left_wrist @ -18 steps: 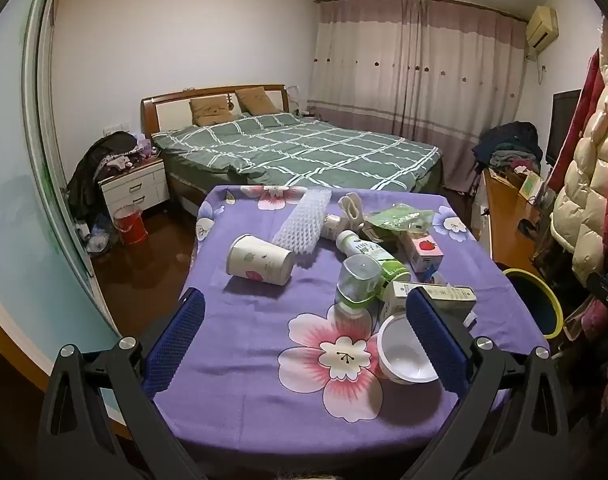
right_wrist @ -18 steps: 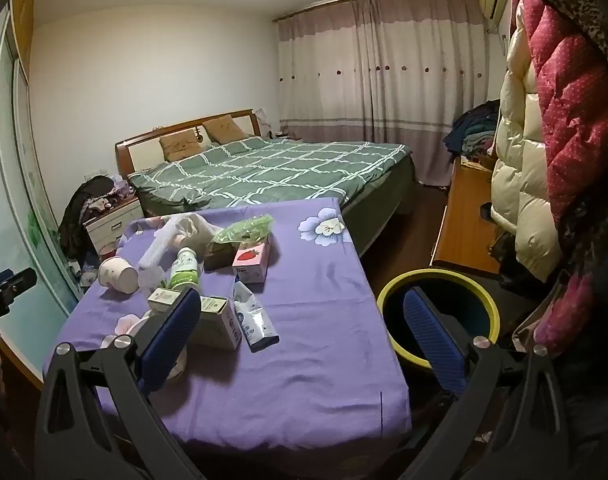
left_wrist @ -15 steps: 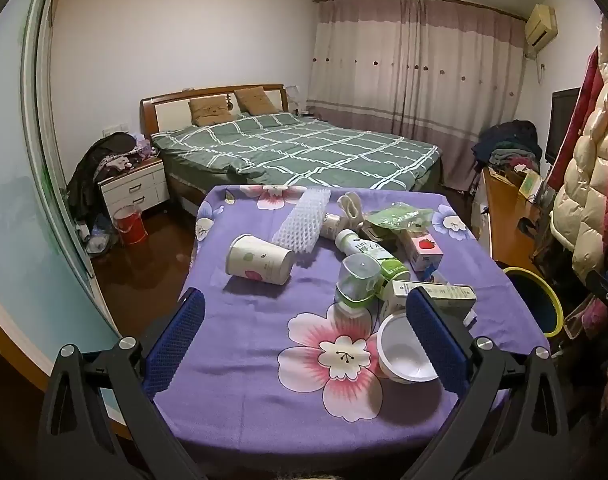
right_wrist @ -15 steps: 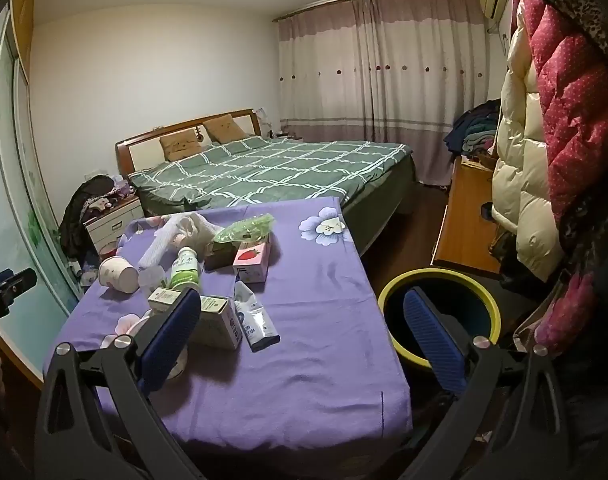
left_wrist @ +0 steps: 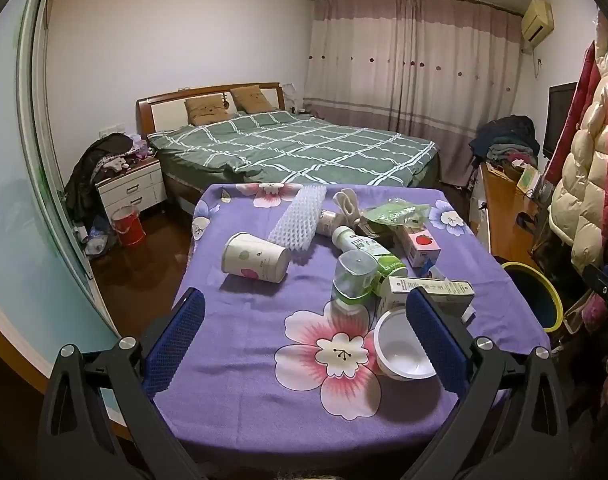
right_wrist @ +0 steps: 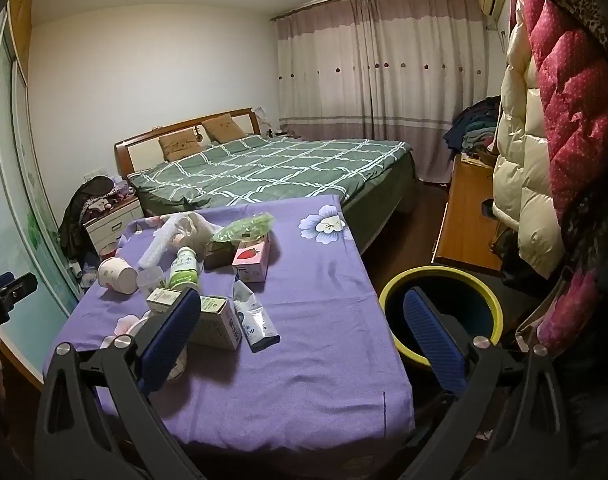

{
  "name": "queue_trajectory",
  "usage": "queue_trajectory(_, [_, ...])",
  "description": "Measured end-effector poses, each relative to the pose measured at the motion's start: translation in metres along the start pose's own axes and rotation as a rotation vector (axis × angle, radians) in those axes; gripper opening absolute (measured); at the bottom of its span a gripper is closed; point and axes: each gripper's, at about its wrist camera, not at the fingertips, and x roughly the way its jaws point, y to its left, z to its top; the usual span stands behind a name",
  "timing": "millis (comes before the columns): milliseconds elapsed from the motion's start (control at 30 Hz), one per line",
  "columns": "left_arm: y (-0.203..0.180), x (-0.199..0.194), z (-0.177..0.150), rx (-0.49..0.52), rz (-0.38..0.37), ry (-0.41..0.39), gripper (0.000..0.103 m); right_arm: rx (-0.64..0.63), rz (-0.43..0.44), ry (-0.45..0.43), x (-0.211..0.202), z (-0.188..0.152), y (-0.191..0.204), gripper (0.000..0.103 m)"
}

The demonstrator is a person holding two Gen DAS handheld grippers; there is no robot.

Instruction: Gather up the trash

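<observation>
Trash lay uncollected on the counter, the bin looked empty, and both tongs, left and right, gaped wide, gripping nothing.

No visible change — scene as before.

On the purple flowered tablecloth, a tipped white paper cup lies toward the left edge; a white plastic bowl sits near the front right corner. The yellow-rimmed bin stands on the floor beside the right edge.
</observation>
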Motion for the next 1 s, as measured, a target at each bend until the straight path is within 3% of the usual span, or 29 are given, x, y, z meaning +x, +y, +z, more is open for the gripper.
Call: queue_trajectory(1000, [-0.003, 0.008, -0.008, 0.005, 0.002, 0.016, 0.099, 0.007, 0.003, 0.009, 0.007, -0.007, 0.003, 0.097])
